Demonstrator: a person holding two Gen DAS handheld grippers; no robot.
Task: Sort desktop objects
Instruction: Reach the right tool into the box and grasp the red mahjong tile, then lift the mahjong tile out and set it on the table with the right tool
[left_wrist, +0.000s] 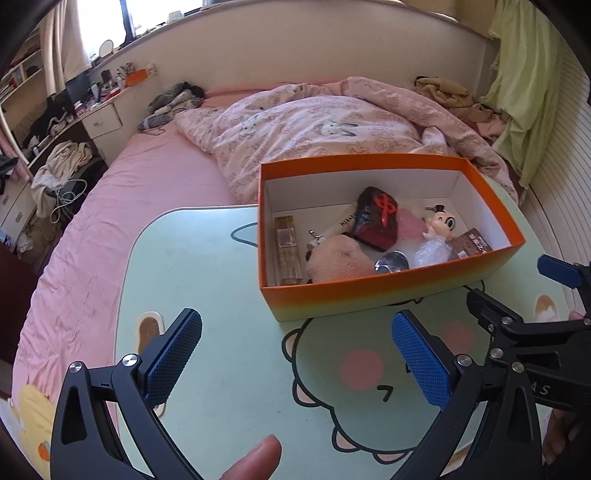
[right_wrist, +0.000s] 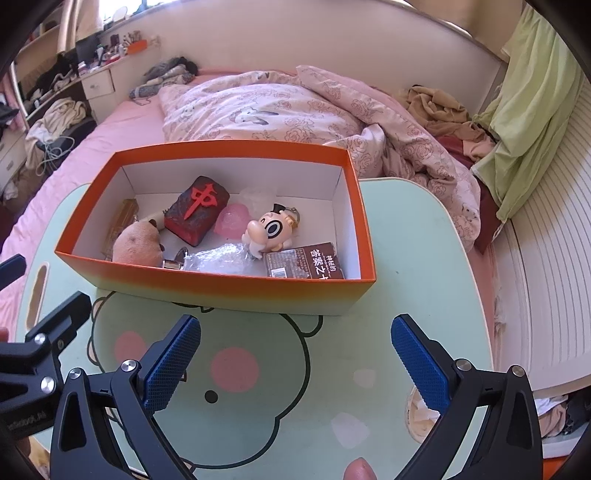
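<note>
Currently: left gripper (left_wrist: 297, 356) spread wide, empty, over the table (left_wrist: 229, 369) near the orange box (right_wrist: 221, 284) | inside the box, left to right: perfume bottle (left_wrist: 288, 247), brown plush (right_wrist: 138, 245), mahjong-tile block (right_wrist: 197, 208), cartoon figurine (right_wrist: 271, 230), small brown book (right_wrist: 306, 262) | right gripper (right_wrist: 295, 356) spread wide, empty, near the box

Matt cardboard box (right_wrist: 221, 291) (orange), glossy plastic figurine (right_wrist: 271, 230), smooth tabletop (right_wrist: 406, 295).

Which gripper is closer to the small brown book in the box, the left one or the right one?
Right, probably. The book lies at the box's right end, just ahead-left of the right gripper. The left gripper sits farther left, before the box's left half.
</note>
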